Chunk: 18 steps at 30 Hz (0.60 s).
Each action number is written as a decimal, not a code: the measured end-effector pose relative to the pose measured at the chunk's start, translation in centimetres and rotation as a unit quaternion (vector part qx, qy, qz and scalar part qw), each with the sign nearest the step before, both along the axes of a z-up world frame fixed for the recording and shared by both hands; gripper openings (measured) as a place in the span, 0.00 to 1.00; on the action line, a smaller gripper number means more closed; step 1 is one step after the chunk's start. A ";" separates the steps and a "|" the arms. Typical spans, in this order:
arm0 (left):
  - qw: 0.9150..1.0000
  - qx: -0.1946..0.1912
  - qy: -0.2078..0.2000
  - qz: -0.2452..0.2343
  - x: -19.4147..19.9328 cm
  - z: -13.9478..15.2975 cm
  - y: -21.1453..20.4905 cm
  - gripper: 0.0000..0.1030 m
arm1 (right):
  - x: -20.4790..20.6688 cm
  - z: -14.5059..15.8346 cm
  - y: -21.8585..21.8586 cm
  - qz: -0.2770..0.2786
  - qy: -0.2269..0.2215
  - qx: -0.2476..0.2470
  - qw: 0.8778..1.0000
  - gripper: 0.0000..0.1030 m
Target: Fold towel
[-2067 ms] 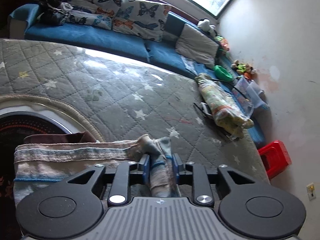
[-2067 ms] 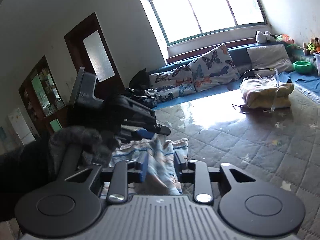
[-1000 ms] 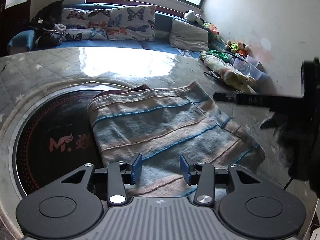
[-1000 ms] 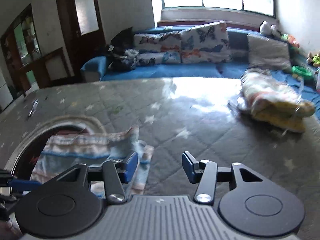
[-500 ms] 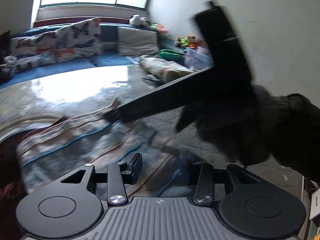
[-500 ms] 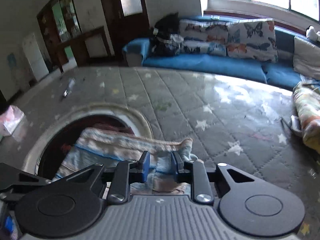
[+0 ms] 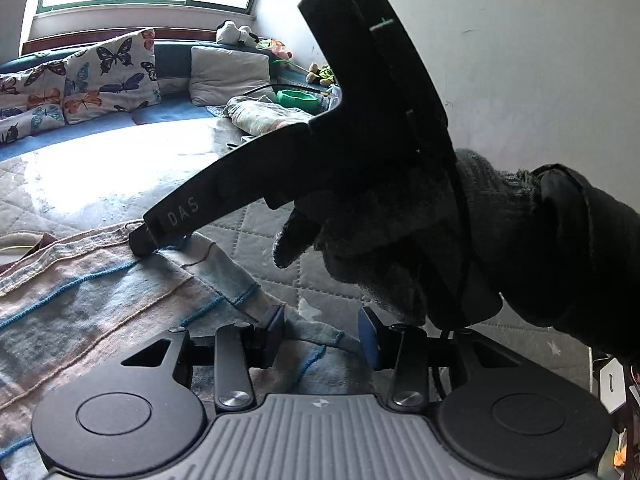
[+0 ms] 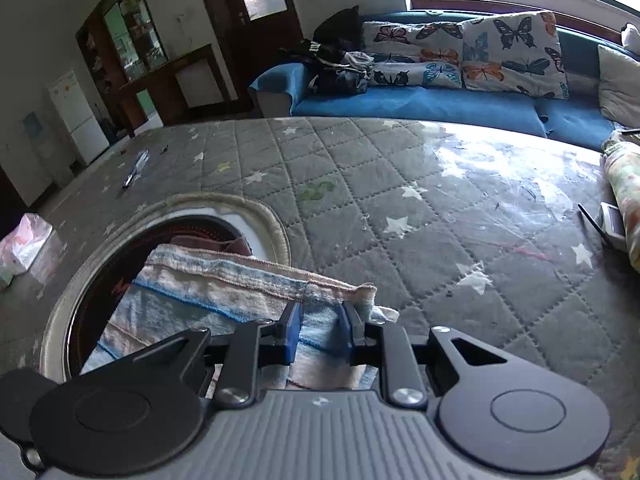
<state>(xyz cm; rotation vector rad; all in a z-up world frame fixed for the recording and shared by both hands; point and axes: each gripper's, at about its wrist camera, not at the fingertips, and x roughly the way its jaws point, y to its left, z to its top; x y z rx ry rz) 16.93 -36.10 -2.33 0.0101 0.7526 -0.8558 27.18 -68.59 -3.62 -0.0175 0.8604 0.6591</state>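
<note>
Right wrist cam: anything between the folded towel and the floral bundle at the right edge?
Nothing. Between the towel and the floral bundle there is only bare star-quilted cover under glossy plastic film, seen in the right wrist view.

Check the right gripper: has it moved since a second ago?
Yes. The right gripper was open over bare quilt beside the towel; now it has swung left toward the round cutout and shut on the towel's corner.

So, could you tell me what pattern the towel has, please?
The towel has pale pink and grey-blue bands with thin blue stripes, clearest in the left wrist view.
</note>
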 end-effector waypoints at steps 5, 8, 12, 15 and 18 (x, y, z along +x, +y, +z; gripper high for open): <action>1.000 0.002 -0.015 -0.004 -1.4 1.3 2.1 0.43 | -2.2 1.5 -1.1 -0.011 -0.024 0.008 1.000 0.20; 0.999 0.009 -0.033 0.006 -2.8 2.1 3.8 0.44 | -4.1 2.6 -1.8 -0.014 -0.037 0.013 0.999 0.20; 0.997 0.036 -0.064 0.022 -5.0 2.6 6.7 0.45 | -7.6 3.2 -2.9 -0.017 -0.036 0.004 0.999 0.21; 0.995 0.056 -0.082 0.031 -6.7 2.5 8.6 0.50 | -10.1 3.2 -4.5 -0.036 -0.025 0.018 0.999 0.22; 0.992 0.079 -0.089 0.031 -8.1 1.8 9.9 0.51 | -12.0 3.0 -5.7 -0.048 -0.006 0.036 0.998 0.28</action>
